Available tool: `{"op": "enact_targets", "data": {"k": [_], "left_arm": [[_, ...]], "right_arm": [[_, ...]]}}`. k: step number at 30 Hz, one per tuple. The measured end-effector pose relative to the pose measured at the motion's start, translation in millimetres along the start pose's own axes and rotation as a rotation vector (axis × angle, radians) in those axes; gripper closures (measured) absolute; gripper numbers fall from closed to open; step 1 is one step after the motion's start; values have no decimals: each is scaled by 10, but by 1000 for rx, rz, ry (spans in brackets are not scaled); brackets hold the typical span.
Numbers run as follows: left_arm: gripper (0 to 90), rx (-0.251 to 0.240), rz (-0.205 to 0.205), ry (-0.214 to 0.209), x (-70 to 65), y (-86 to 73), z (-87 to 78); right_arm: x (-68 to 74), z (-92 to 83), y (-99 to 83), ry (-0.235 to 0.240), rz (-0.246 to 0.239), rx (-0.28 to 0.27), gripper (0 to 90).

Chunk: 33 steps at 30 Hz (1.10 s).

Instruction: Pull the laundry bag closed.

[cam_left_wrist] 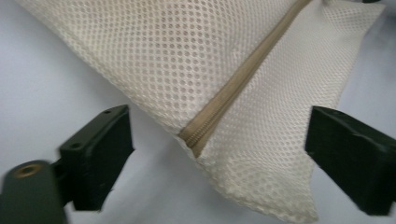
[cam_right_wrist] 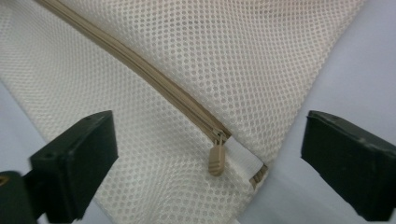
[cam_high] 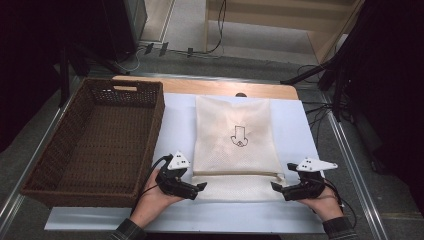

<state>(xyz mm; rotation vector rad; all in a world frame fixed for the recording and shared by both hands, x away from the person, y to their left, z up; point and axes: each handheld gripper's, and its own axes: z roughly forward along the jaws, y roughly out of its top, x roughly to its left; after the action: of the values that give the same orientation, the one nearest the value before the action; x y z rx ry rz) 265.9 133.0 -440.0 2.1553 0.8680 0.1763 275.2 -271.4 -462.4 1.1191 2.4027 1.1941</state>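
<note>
- White table cover (cam_high: 175,125) is carrying the mesh laundry bag (cam_high: 235,145) beside a wicker basket (cam_high: 100,145)
- Left gripper (cam_high: 197,187) and right gripper (cam_high: 277,187) are standing wide, flanking its near corners
- Thin mesh is risking slipping or bunching if pinched shallowly

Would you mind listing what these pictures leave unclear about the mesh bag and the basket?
- Mesh bag contents: high view, the cream mesh hides them.
- Arrow-like mark on the bag: high view, too small to read.
- Zipper: left gripper view, its far end is cut off by the top edge.
- Wicker basket: high view, near wall hides the floor behind it.
</note>
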Motion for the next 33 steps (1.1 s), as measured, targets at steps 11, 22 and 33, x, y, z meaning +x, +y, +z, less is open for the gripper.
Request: {"op": "enact_targets", "data": {"k": [11, 22, 33], "left_arm": [[0, -4, 38, -40, -99, -106, -68], [0, -17, 56, -40, -192, -282, -212], [0, 19, 83, -38, -310, -442, -303]], "right_arm": [[51, -194, -110, -46, 19, -68, 0], [184, -310, -244, -79, 23, -72, 0], [280, -379, -367, -91, 35, -55, 0]]}}
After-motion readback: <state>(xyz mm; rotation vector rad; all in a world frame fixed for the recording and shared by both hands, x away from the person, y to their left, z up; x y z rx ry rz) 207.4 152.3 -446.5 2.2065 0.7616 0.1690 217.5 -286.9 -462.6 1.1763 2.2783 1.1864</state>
